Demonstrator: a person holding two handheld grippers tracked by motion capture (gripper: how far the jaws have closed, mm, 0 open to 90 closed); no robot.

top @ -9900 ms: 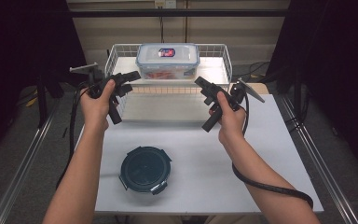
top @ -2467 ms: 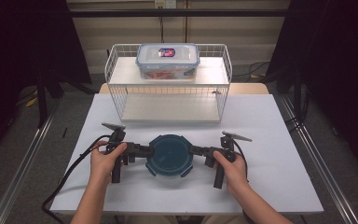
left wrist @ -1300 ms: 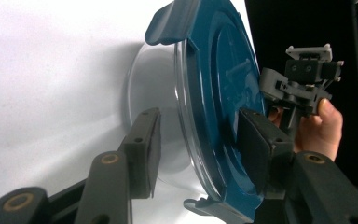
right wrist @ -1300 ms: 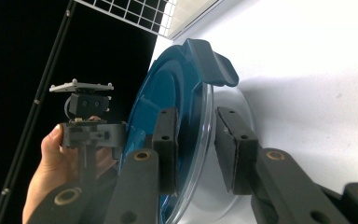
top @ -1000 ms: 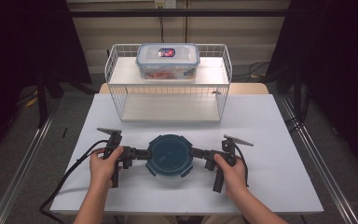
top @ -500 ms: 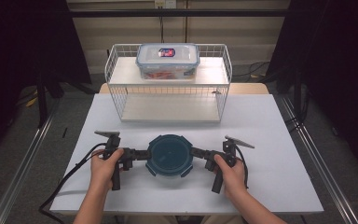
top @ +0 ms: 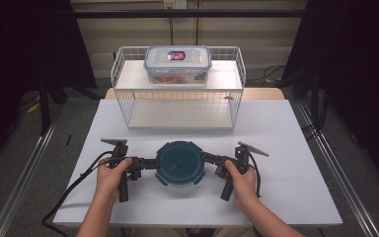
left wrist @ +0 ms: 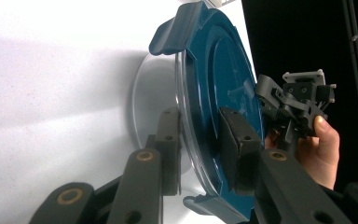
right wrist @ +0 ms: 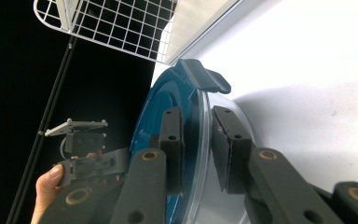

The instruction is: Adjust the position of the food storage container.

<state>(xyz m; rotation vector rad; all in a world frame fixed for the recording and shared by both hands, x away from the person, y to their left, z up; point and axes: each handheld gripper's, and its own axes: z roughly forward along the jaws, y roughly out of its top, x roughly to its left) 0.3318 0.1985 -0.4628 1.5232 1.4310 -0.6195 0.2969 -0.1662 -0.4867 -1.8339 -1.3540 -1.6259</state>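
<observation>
We see the left gripper (top: 139, 163) low on the table (top: 296, 148), jaws clamped on the left rim of the round container (top: 180, 163); in the left gripper view one pad (left wrist: 238, 140) sits on the blue lid (left wrist: 223, 84) and the other under the clear rim, so the lid edge is pinched top and bottom

Container sits mid-table toward the near edge, between both hands, well in front of the wire rack (top: 177, 106)

Lid has flip tabs around its rim, one tab (left wrist: 170, 35) sticking out past the edge, so we judge it a clip-on lid still seated on its bowl

Right gripper (top: 212, 160) mirrors the left, clamped on the right rim; in the right gripper view its pads straddle the lid edge, one on the blue top, one on the clear wall side, jaws tight on it

We judge the two opposed grips are there so the container lifts level and doesn't swing, since one grip on a wide flat thing would tip it

Both grippers lie near flat because the rim is low and has to be reached from the sides

A clear box (top: 177, 63) sits on the rack top; lower shelf (top: 177, 121) is bare, likely the spot this container goes to

Risk: pads slipping off the thin rim, or popping a tab
</observation>
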